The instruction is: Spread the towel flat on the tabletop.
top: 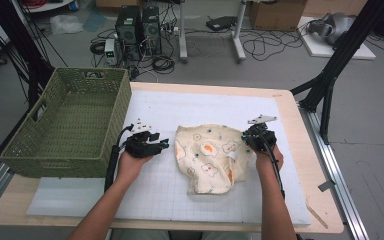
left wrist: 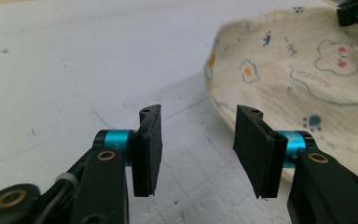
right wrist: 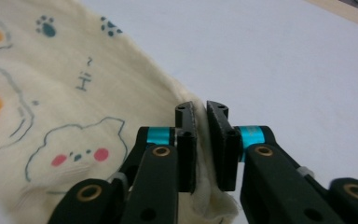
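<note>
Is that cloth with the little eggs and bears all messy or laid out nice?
Messy. The cloth lies rumpled and lopsided on the white mat, not flat. The right gripper pinches its edge; the left gripper is open beside it.

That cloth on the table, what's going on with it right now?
A person is working a cream printed cloth on the white mat with two hand-held grippers. The right gripper is shut on the cloth's edge. The left gripper sits beside the cloth's other side with its jaws apart and nothing between them. A green woven basket stands at the table's left.
</note>
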`<state>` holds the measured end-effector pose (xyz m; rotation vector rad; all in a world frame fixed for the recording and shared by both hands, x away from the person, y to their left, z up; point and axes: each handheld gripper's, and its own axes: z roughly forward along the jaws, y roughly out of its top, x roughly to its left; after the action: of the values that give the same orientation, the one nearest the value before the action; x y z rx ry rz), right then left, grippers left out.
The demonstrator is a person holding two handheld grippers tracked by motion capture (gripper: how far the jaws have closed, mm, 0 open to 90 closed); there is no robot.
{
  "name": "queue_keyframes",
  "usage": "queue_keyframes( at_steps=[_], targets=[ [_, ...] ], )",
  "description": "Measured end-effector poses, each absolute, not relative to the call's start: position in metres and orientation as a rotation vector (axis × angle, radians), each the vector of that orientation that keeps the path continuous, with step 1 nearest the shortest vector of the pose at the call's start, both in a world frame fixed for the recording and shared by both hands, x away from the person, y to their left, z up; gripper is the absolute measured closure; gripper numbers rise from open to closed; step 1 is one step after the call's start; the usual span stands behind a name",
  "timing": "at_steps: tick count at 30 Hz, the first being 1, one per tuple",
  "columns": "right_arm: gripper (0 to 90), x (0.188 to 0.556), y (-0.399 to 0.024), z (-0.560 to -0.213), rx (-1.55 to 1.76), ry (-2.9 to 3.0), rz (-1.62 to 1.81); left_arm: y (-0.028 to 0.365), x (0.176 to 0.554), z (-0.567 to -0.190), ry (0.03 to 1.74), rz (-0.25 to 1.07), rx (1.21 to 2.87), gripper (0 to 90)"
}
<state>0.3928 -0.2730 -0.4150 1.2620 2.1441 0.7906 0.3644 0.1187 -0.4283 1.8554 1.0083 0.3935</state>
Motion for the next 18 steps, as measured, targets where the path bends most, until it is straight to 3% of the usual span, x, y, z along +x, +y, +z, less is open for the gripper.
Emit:
queue_keyframes(
  at_steps=[5,18],
  targets=[
    [61.2,0.391,-0.283,-0.415,1.337,2.053,0.823,0.119,0.362,-0.430,0.988,0.344,1.867,48.8],
    [47.9,0.342,-0.272,-0.407,1.132,2.143,0.979,0.072,0.352,-0.444,0.882,0.168,1.959,43.8]
  ],
)
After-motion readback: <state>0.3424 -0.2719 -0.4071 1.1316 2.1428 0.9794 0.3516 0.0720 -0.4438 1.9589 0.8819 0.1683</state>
